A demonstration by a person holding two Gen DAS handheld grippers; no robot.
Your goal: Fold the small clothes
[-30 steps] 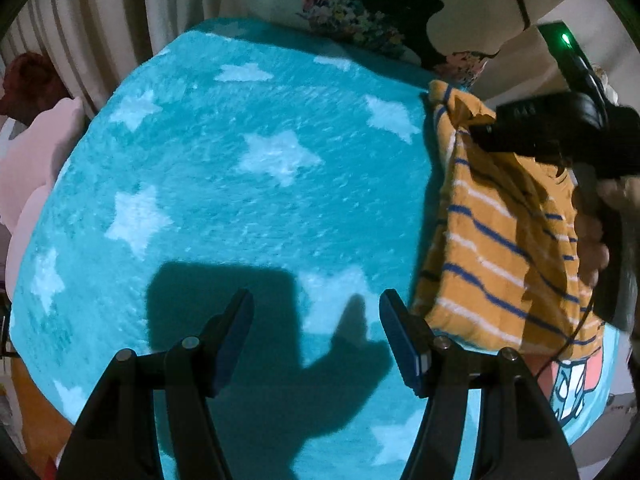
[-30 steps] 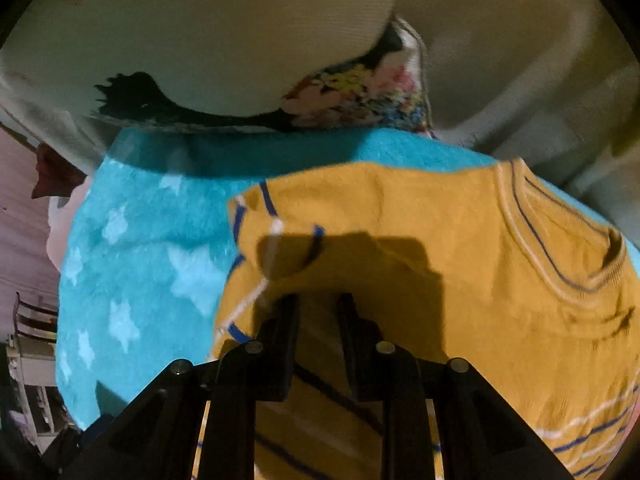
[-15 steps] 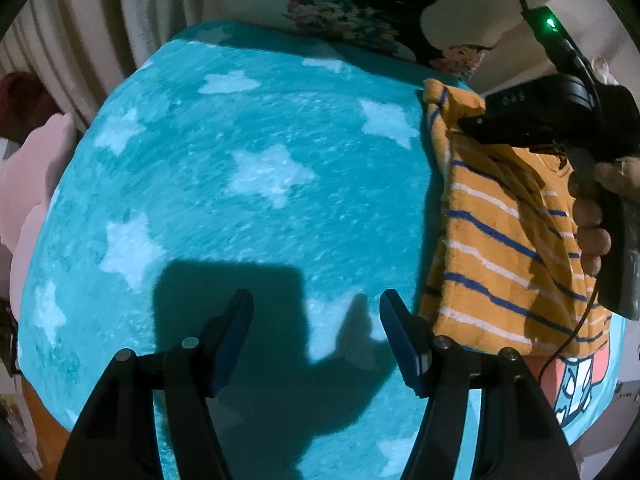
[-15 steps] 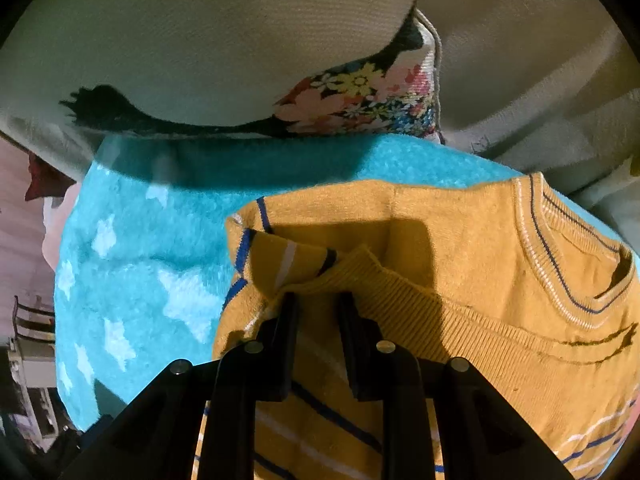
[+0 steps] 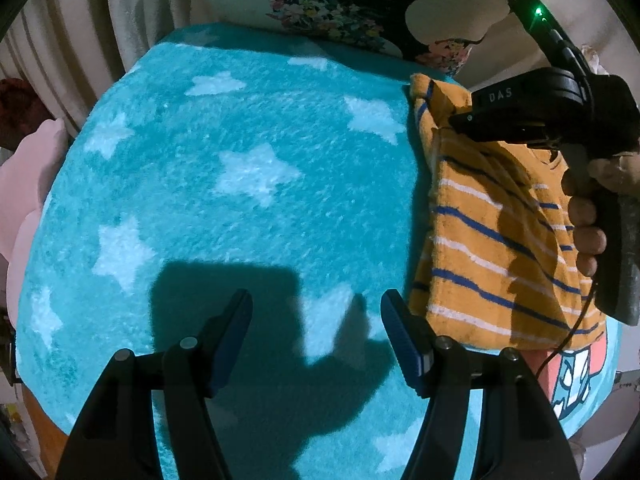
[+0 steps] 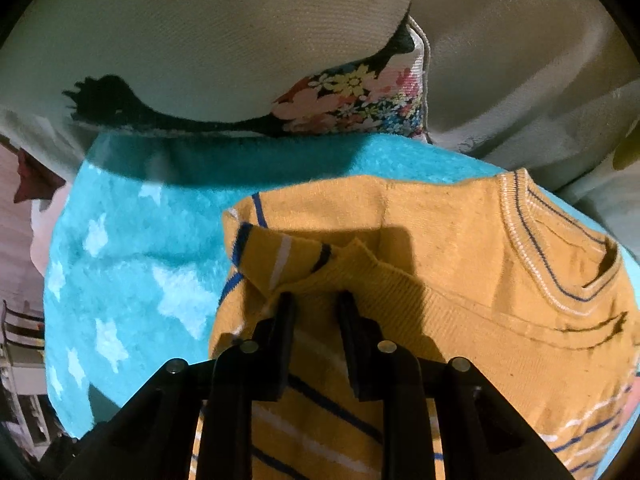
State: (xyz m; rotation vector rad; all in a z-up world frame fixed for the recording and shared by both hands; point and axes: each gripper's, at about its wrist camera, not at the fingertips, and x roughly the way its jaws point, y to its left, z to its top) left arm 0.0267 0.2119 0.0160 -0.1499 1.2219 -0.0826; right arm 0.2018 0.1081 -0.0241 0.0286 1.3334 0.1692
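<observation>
A mustard-yellow sweater with blue and white stripes lies on the right part of a turquoise star blanket. Its left side is folded inward, and the folded edge rests on the body. My right gripper points down at that edge. Its jaws are opening, with the fold of knit still between the fingertips. In the left wrist view the right gripper hangs over the sweater, held by a hand. My left gripper stands open above bare blanket, left of the sweater, holding nothing.
A cream cushion with a black silhouette and flower print leans behind the blanket. Pink soft items sit past the blanket's left edge. A cartoon print shows below the sweater's hem. A black cable trails from the right gripper.
The right gripper has laid the folded sweater edge down onto the body, and its jaws stand slightly wider. The left gripper has stayed open over the blanket.
</observation>
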